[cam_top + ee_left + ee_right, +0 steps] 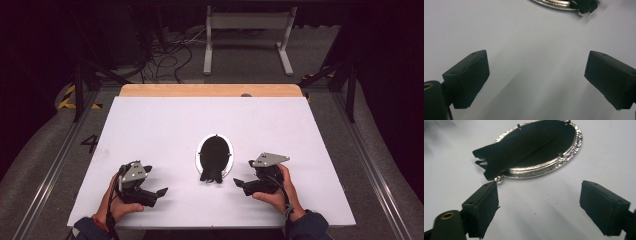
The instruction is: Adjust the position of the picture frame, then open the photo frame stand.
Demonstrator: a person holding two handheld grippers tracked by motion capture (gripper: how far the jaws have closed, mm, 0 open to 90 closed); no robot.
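A silver oval picture frame (215,154) lies face down in the middle of the white board (150,125), its black back and stand flap facing up. My left gripper (159,194) rests low at the front left, pointing right toward the frame and well apart from it. Its jaws are open over bare board (536,75), with the frame's rim (554,3) at the top edge of the left gripper view. My right gripper (239,183) sits at the frame's front right and is open (539,202). The frame (541,145) lies just beyond its fingertips, which hold nothing.
A wooden strip (210,90) runs along the board's far edge. Behind it on the floor stand a white metal frame (247,35) and loose cables (170,55). Metal rails (55,165) flank the table on both sides.
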